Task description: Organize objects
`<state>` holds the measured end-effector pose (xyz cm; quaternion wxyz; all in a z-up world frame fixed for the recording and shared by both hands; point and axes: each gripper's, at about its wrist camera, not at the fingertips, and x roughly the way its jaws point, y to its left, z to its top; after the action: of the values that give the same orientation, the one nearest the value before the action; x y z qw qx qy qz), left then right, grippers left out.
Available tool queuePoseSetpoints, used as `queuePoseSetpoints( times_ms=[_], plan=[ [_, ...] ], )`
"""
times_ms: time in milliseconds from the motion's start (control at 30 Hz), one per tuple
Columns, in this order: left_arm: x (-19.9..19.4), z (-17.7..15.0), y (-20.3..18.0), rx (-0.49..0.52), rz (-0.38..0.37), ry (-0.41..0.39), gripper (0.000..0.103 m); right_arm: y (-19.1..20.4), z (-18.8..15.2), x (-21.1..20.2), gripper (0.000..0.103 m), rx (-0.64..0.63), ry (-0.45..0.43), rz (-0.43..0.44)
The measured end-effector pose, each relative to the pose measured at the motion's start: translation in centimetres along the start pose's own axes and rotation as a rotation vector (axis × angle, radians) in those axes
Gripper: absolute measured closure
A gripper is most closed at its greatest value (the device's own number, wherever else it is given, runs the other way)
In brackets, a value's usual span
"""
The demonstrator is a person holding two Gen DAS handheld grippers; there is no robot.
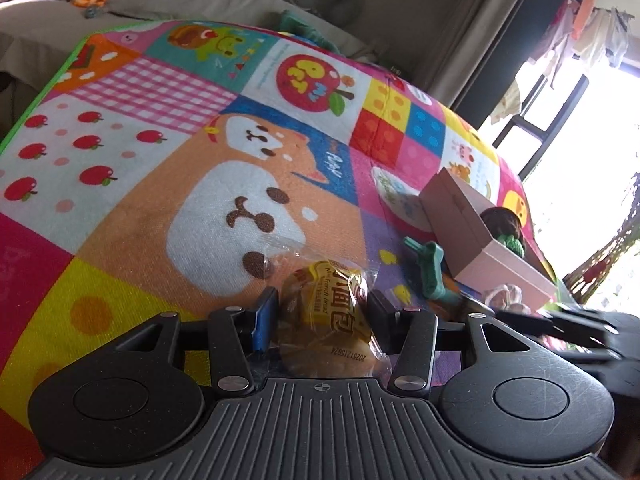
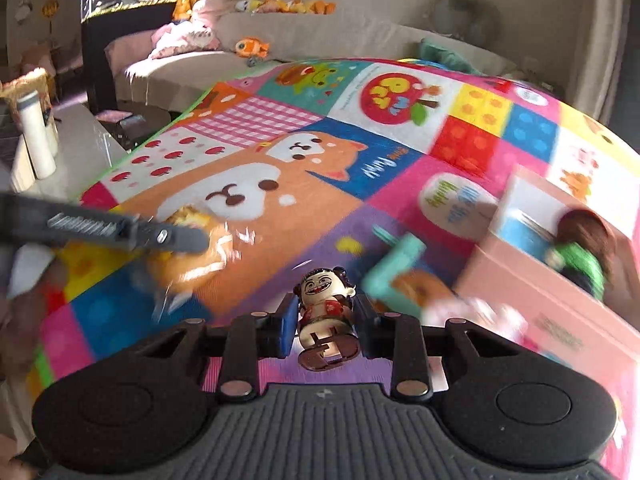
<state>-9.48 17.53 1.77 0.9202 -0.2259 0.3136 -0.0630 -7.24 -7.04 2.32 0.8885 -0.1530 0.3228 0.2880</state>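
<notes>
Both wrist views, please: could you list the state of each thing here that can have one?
Left gripper: shut on the wrapped bread.
Wrapped bread: sealed in its wrapper, held.
Right gripper: shut on the figurine.
Figurine: held, head pointing away from the camera.
Pink box: open, a green and brown toy inside.
Teal toy: lying on the mat beside the box.

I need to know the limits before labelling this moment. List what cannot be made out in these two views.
- Left wrist view: the pink box interior, hidden by its near wall; only a dark-haired toy's top shows.
- Left wrist view: right gripper, motion-blurred at the right edge.
- Right wrist view: teal toy and wrapped bread, smeared by blur.
- Right wrist view: figurine's lower body, covered by the jaws.
</notes>
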Motion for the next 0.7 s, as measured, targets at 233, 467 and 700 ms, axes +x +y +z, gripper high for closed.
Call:
queuePoseSetpoints(
  times_ms=[233,467,700],
  plan=[
    [0.7,-1.1,-3.2,0.075,-0.031,0.064,0.050,-4.2,-5.6,-5.5,0.074,0.129,0.038,-0.085],
    [2.4,-2.7,-7.9,0.174,-0.063,0.120,0.050,-6.5,-9.3,-6.4,0.072,0.205,0.068,-0.155],
    [3.0,-3.0,-9.3,0.211,-0.052,0.137,0.050,-7.2,-7.1,-5.7,0.053,0.209,-0.035,-0.146]
  ],
)
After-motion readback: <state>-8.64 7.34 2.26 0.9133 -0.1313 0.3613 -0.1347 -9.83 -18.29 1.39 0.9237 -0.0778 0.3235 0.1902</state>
